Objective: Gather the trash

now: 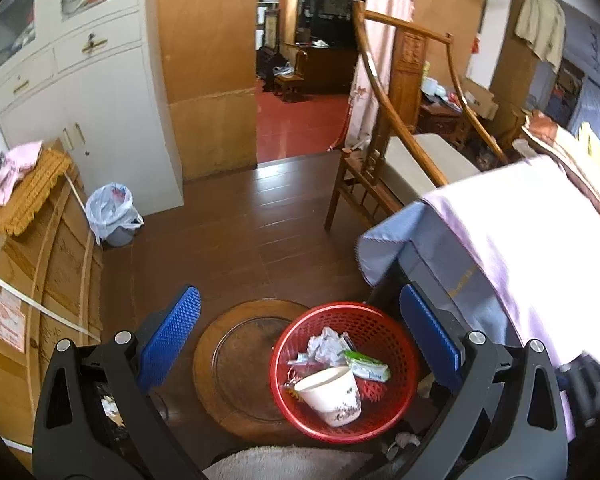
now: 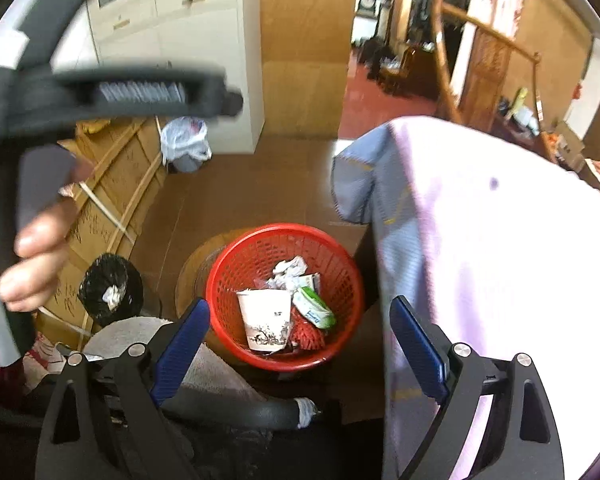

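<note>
A red mesh basket [image 1: 396,344] [image 2: 332,256] stands on a round wooden stool [image 1: 236,360] on the floor. Inside it lie a white paper cup [image 1: 332,394] [image 2: 266,318], crumpled white paper [image 1: 326,344] [image 2: 290,268], a green-and-white wrapper [image 1: 368,364] [image 2: 314,306] and something red and fringed [image 2: 310,336]. My left gripper [image 1: 300,340] is open above the basket with nothing between its blue pads. My right gripper [image 2: 300,332] is open too, above the basket's near side and empty. In the right wrist view, the left gripper's handle [image 2: 140,92] and a hand [image 2: 36,256] show at upper left.
A table draped in lilac and blue cloth [image 1: 520,248] [image 2: 480,240] stands close on the right. A wooden chest [image 1: 32,264] is on the left, a small bin with a white bag [image 1: 112,212] beside it. A black-lined bin [image 2: 110,284] sits near the chest. A wooden chair [image 1: 380,160] stands behind.
</note>
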A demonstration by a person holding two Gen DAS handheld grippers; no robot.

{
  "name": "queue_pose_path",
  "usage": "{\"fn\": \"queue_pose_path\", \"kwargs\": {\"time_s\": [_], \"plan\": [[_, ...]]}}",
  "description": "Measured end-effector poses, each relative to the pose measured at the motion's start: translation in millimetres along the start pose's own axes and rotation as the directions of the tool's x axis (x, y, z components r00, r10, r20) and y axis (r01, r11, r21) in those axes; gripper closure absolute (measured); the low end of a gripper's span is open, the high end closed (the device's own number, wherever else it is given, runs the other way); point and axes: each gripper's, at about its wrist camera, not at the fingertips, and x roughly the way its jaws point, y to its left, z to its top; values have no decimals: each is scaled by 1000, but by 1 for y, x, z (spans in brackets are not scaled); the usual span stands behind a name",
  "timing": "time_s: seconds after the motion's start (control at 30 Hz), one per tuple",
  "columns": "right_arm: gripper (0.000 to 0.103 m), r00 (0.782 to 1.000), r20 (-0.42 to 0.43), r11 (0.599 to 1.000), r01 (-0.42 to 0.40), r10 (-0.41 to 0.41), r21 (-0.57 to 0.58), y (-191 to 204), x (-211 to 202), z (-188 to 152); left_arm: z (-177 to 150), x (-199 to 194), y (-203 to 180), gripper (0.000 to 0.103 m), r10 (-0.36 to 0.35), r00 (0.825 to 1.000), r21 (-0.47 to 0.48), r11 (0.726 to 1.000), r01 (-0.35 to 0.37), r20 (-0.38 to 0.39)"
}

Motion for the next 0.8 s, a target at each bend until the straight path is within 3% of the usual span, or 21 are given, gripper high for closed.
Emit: {"fn": "queue_pose_path", "kwargs": {"time_s": [0.23, 0.33, 0.5, 0.57, 0.8], "plan": [[13, 995, 89, 999, 35, -36, 14, -5, -51, -6, -20, -42, -13, 7, 106, 994, 105, 988, -110, 36], [13, 993, 108, 999, 48, -50, 23, -5, -62, -9, -35, -50, -6, 7, 121, 993, 116, 986, -122, 16], [12, 985, 124, 993, 111, -116, 46, -2, -67, -19, -49, -43, -1, 7, 69, 997, 93, 993, -67, -17], [12, 984, 107, 988, 139, -145, 60, -3, -62, -23, -50, -38, -3, 7, 30, 999, 87, 996, -28, -25], [12, 985, 41, 982, 164, -169, 97, -14, -38, -18, -55, -10, 0, 7, -5, 997, 57, 998, 10, -74]]}}
